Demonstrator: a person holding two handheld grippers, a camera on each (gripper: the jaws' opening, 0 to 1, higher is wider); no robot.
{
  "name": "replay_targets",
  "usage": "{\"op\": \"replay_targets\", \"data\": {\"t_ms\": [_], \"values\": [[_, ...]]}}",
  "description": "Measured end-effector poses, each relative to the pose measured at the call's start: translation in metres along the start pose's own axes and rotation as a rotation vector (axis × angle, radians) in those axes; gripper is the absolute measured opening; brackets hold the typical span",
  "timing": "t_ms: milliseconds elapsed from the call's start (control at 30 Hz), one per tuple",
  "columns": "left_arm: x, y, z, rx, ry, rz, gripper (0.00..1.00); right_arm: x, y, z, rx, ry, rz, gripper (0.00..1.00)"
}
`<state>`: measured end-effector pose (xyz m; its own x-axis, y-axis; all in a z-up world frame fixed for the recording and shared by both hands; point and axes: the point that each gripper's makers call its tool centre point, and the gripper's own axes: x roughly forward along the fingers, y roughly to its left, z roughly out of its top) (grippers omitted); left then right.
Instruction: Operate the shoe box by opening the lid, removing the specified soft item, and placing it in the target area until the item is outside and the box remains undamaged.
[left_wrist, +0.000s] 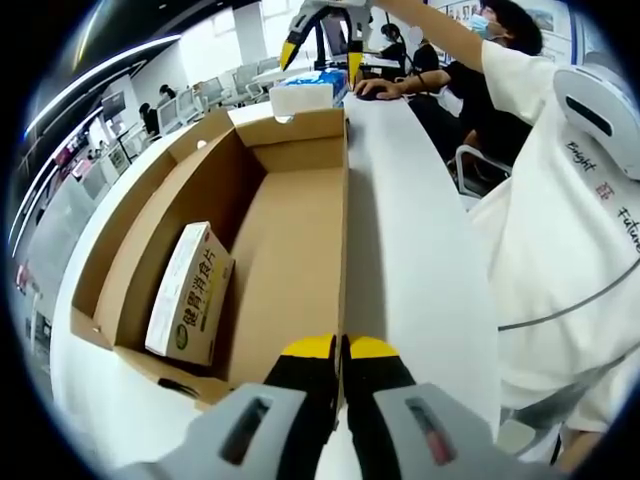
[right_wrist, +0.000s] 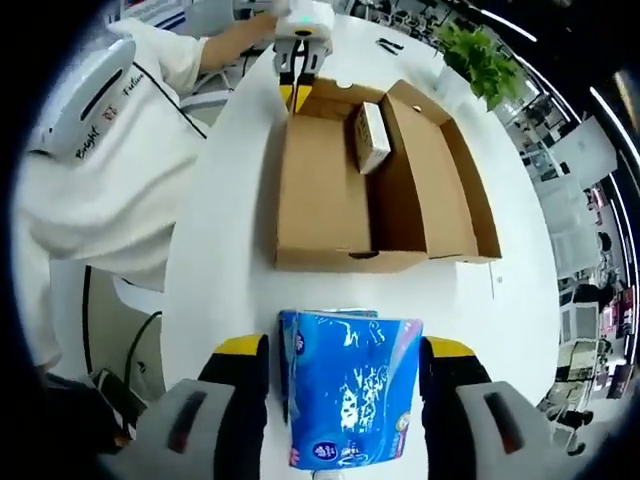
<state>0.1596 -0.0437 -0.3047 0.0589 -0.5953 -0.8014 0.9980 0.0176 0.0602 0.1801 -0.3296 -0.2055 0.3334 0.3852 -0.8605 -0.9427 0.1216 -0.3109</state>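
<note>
Right claw (right_wrist: 345, 375) pinches blue tissue pack (right_wrist: 350, 400) over table (right_wrist: 220, 250); left claw (left_wrist: 342, 350) clamps box wall (left_wrist: 343, 230).

A long white table (right_wrist: 220, 250) carries an open brown cardboard shoe box (right_wrist: 330, 200), its lid folded out flat beside it. Past the box's far end in the left gripper view, a white carton (left_wrist: 300, 98) stands on the tabletop.

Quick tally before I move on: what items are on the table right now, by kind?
Open cardboard shoe box: 1
Small printed carton inside the box: 1
Blue soft tissue pack, held between the right gripper jaws outside the box: 1
Total: 3
</note>
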Motion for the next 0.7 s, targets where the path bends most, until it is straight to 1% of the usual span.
{"op": "replay_targets", "data": {"t_ms": [33, 67, 100, 133, 200, 233, 267, 333, 467, 533, 633, 667, 700], "values": [[0.0, 0.0, 0.0, 0.0, 0.0, 0.0, 0.02, -0.003, -0.001, 0.008, 0.014, -0.059, -0.01, 0.6], [0.0, 0.0, 0.0, 0.0, 0.0, 0.0, 0.02, -0.005, -0.002, 0.012, 0.013, -0.087, -0.019, 0.6], [0.0, 0.0, 0.0, -0.001, -0.001, 0.0, 0.02, -0.009, -0.01, 0.02, 0.005, -0.146, -0.071, 0.59], [0.0, 0.0, 0.0, -0.001, -0.001, 0.0, 0.02, -0.011, -0.013, 0.024, 0.016, -0.177, -0.092, 0.59], [0.0, 0.0, 0.0, 0.0, -0.001, -0.001, 0.02, -0.015, -0.016, 0.033, 0.041, -0.244, -0.11, 0.59], [0.0, 0.0, 0.0, 0.0, -0.001, -0.001, 0.02, -0.018, -0.021, 0.039, 0.05, -0.292, -0.141, 0.59], [0.0, 0.0, 0.0, 0.0, 0.0, -0.001, 0.02, -0.02, -0.024, 0.04, 0.063, -0.315, -0.159, 0.58], [0.0, 0.001, 0.0, -0.001, -0.001, -0.002, 0.02, -0.015, -0.022, 0.031, 0.061, -0.279, -0.15, 0.57], [0.0, 0.001, 0.0, -0.001, -0.001, -0.001, 0.02, -0.009, -0.023, 0.028, 0.065, -0.285, -0.166, 0.57], [0.0, 0.001, 0.0, -0.002, -0.002, -0.001, 0.02, -0.01, -0.026, 0.03, 0.075, -0.303, -0.183, 0.58], [0.0, 0.001, 0.0, -0.002, -0.001, -0.001, 0.02, -0.017, -0.036, 0.041, 0.112, -0.398, -0.244, 0.58], [0.0, 0.001, 0.0, -0.002, -0.001, -0.001, 0.02, -0.019, -0.038, 0.043, 0.133, -0.422, -0.251, 0.59], [0.0, 0.001, 0.0, -0.002, -0.001, -0.001, 0.02, -0.022, -0.041, 0.046, 0.18, -0.466, -0.262, 0.58]]}}
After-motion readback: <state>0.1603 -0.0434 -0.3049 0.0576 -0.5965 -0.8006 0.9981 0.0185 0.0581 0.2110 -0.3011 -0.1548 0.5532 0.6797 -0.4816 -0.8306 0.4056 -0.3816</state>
